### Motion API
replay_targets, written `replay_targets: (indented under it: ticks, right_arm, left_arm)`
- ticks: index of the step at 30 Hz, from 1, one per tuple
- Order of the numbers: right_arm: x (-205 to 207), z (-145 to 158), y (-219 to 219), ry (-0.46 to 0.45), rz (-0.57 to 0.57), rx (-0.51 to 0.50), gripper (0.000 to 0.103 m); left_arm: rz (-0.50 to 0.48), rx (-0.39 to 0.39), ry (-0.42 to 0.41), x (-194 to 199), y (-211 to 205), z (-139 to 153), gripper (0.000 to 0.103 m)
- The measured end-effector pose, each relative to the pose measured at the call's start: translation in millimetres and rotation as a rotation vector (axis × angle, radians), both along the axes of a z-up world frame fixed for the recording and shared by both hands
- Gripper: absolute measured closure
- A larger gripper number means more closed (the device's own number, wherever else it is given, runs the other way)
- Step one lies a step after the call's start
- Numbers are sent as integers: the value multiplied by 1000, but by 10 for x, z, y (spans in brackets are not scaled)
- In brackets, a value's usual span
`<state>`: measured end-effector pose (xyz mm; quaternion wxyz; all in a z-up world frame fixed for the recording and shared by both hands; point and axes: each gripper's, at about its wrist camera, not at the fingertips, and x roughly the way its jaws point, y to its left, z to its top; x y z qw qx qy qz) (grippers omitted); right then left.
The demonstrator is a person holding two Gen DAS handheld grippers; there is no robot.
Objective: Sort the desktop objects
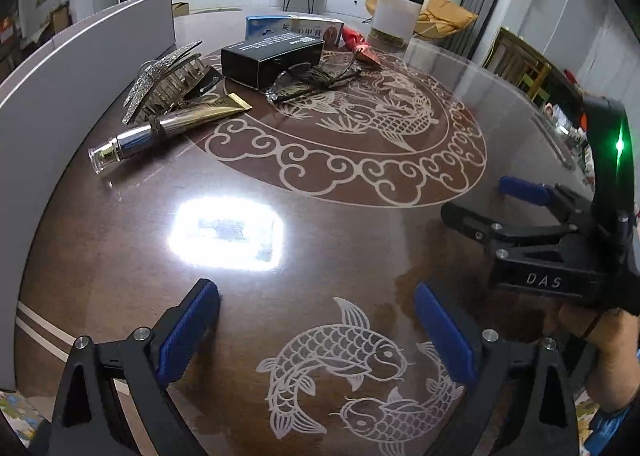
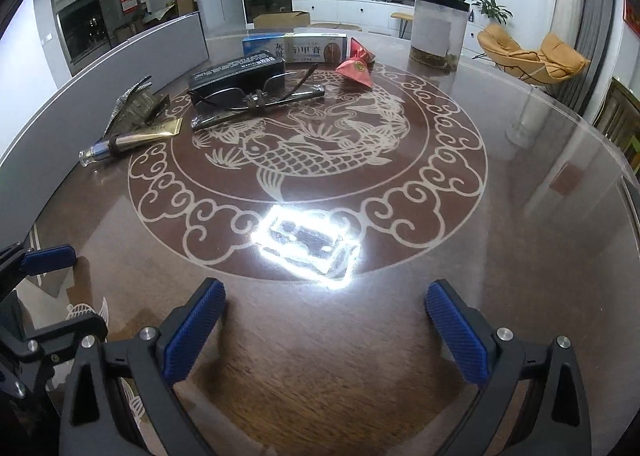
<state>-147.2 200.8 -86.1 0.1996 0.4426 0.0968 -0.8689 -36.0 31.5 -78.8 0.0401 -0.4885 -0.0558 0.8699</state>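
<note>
Both tools — left tool [image 1: 316, 330] and right tool [image 2: 324, 330] — gape empty over the near table [image 2: 520, 215], while the gold tube [image 2: 132, 139] lies far left, cap pointing left, beside the grey divider [image 2: 100, 67].

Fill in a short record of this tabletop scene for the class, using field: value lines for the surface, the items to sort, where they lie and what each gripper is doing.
Surface: glossy brown table with pale fish and cloud patterns
Items: rhinestone hair clip, gold tube, black box, glasses, blue-and-white box, red pouch
Placement: all clustered at the far side, left of centre
Other: clear container at the far right
Left gripper: open, empty, above the near edge
Right gripper: open, empty, above the table
</note>
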Motion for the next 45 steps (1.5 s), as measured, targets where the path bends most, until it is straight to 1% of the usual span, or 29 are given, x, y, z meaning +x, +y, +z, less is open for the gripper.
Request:
replay_targets:
  ticks: [2,9,15,45]
  right_arm:
    - [0,-3,-15,-1,2,5,1]
    - [0,-21,-48,-1,3,22,0]
    - [1,-22,-52,0,4,22,0]
    - [1,-24,-51,-1,5,22,0]
  left_arm:
    - [-14,-22,-5,-11,40,-17,0]
    - [-40,-135,-20,-20,180,-64,0]
    - [-23,-132,-17,-28,147,-64,0]
    - [-5,-137,-6,-20,156,-76,0]
